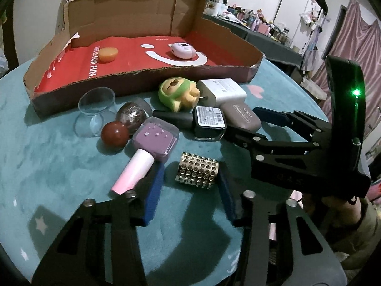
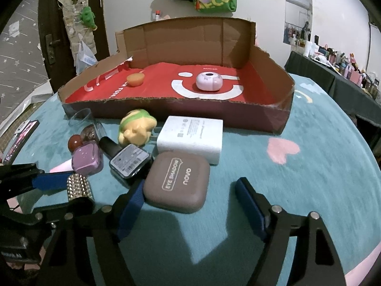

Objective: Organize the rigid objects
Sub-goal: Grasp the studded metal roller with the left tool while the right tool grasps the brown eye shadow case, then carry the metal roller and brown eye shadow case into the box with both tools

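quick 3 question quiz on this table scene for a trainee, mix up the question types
1. True or false: the studded gold cylinder lies between the open fingers of the left gripper.
2. How many items lie inside the cardboard box?
3. Which item is nearest the right gripper? A) white charger B) eye shadow case C) green figurine

Key: 1 true. 2 two: the orange cup and the pink round case. 3 B.

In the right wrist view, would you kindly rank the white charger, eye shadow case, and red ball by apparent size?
1. White charger and eye shadow case: alike; the case sits nearer, so unsure.
2. Red ball: clearly smallest.
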The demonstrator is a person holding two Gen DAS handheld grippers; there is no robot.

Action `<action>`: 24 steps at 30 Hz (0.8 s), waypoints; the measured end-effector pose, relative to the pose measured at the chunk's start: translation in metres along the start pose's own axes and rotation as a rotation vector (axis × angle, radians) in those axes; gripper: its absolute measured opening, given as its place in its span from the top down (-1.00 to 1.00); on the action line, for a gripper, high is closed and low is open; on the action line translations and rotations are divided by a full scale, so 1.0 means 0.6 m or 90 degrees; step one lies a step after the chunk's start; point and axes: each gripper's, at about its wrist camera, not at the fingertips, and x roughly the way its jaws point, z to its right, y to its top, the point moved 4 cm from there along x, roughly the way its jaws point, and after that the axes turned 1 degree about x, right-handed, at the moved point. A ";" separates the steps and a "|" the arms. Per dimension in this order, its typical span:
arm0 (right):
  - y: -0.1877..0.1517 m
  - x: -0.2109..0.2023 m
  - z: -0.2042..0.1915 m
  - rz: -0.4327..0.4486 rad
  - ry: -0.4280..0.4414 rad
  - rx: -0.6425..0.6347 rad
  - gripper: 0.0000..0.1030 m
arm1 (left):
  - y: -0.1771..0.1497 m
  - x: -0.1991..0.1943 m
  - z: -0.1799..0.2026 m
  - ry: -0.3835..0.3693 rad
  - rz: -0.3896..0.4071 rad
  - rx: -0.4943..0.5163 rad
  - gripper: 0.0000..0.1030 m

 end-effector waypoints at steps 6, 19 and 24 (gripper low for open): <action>0.003 -0.006 -0.005 0.001 0.016 -0.002 -0.06 | 0.002 -0.005 0.006 -0.022 0.004 0.000 0.44; 0.035 -0.068 -0.018 0.046 0.096 0.025 -0.05 | 0.031 -0.071 -0.008 -0.018 0.072 -0.004 0.44; 0.066 -0.093 -0.044 0.073 0.119 0.002 -0.05 | 0.056 -0.098 -0.033 0.001 0.100 -0.020 0.44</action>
